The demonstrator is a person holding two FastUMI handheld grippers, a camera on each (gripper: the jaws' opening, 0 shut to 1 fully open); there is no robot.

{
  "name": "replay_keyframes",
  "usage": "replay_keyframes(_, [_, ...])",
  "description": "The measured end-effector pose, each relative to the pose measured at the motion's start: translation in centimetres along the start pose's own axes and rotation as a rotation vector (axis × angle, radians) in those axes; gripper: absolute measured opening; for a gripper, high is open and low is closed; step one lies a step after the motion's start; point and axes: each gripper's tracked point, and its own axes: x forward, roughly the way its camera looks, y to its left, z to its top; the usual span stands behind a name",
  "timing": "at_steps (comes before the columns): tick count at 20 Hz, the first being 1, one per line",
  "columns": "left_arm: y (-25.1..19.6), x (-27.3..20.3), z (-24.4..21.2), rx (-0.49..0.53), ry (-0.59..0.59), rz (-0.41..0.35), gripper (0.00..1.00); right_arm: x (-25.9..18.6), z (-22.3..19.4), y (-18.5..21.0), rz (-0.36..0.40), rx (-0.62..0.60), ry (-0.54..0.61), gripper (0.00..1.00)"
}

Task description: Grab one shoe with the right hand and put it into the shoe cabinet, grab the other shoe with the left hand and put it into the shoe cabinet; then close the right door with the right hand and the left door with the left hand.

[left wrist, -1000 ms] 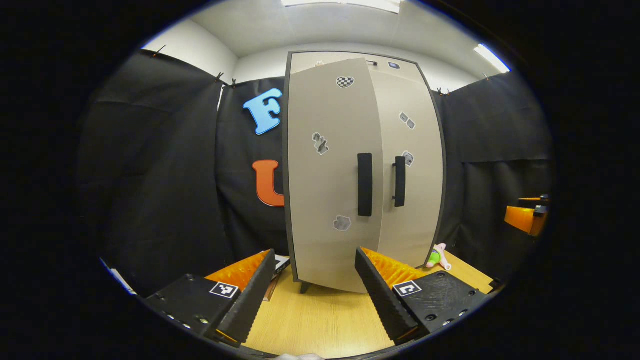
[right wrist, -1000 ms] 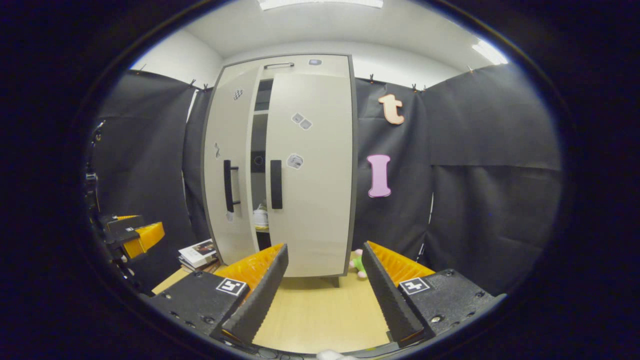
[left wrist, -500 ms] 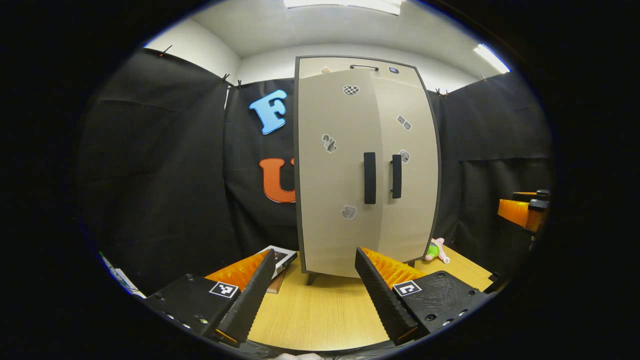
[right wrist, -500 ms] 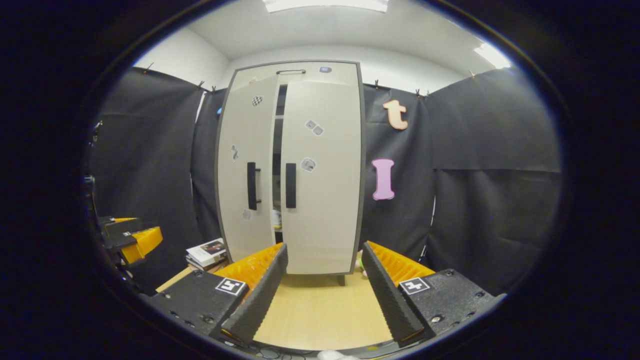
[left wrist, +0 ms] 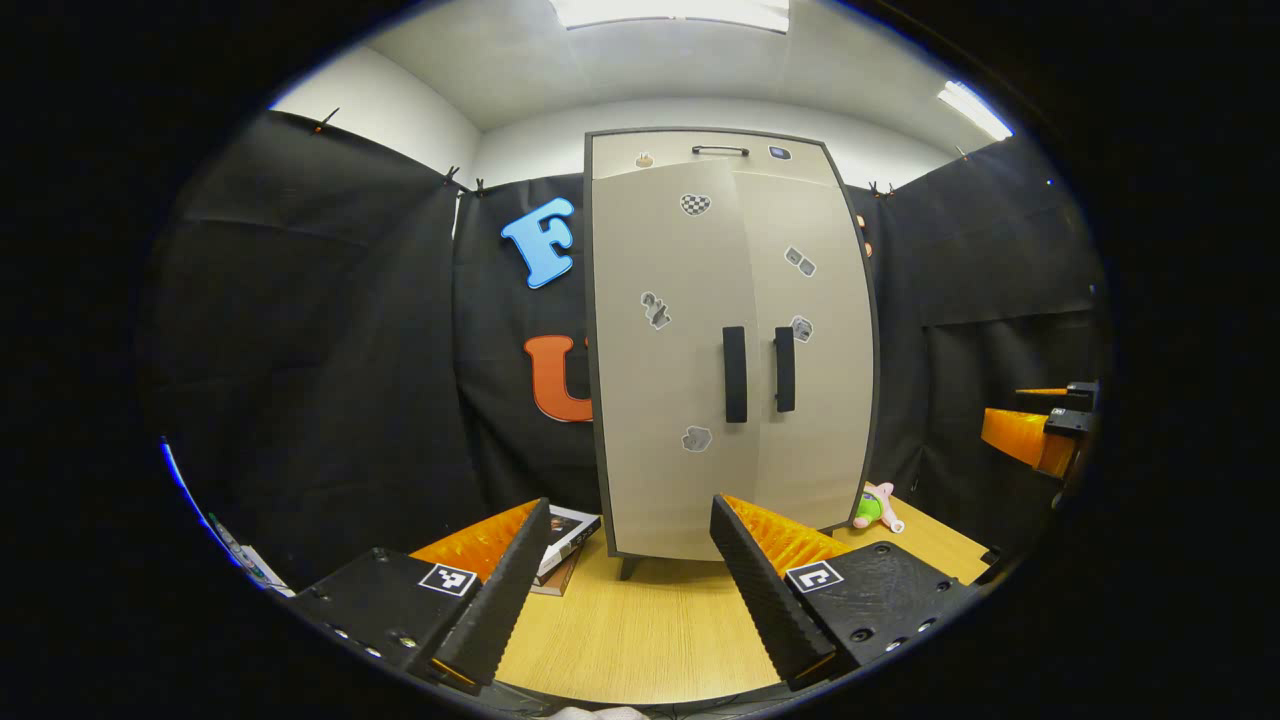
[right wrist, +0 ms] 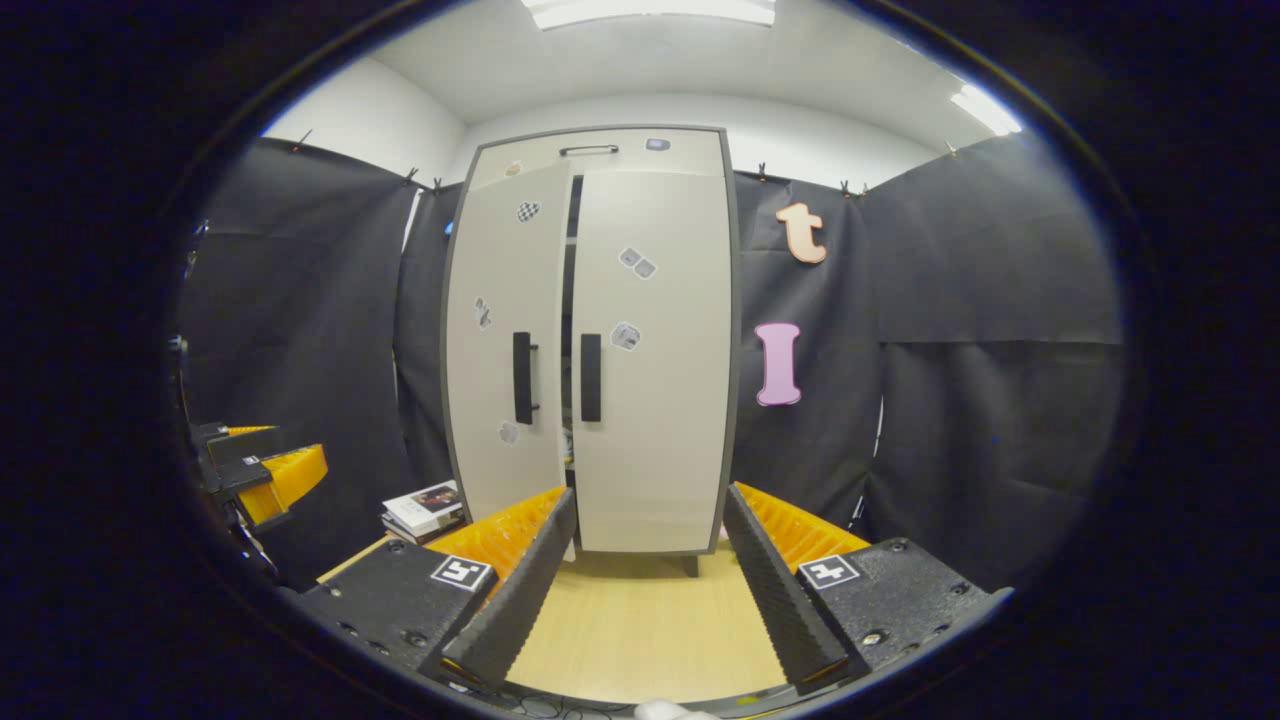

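Though the shoe cabinet's right door sits flush, its left door stands slightly ajar; both grippers, left and right, gape wide and empty, so the left must push it home

Both views are evenly and brightly lit by ceiling light panels overhead, which glare white at the top edge. Fisheye distortion bows the shoe cabinet and wall lines outward toward the rim. Focus is sharp throughout; a soft shadow lies on the worktop beneath the cabinet.
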Motion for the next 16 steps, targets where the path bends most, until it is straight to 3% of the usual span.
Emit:
replay_keyframes(6, [-0.6,-0.6,0.7,0.010,-0.014,-0.010,0.96,-0.6,0.6,-1.0,-0.008,0.014,-0.009,0.94])
replay_keyframes(7, [-0.6,-0.6,0.8,0.011,-0.014,-0.011,1.00,-0.8,0.7,-1.0,-0.002,0.022,-0.011,0.94])
replay_keyframes(14, [-1.4,-1.5,1.0,0.013,-0.018,-0.020,1.00,-1.6,0.8,-1.1,0.005,0.027,-0.009,0.94])
replay_keyframes(15, [-1.5,-1.5,1.2,0.011,-0.022,-0.021,0.96,-1.8,0.8,-1.4,0.002,0.024,-0.008,0.94])
replay_keyframes(16, [-1.5,-1.5,1.2,0.010,-0.024,-0.019,1.00,-1.9,0.7,-1.6,-0.001,0.021,-0.005,0.94])
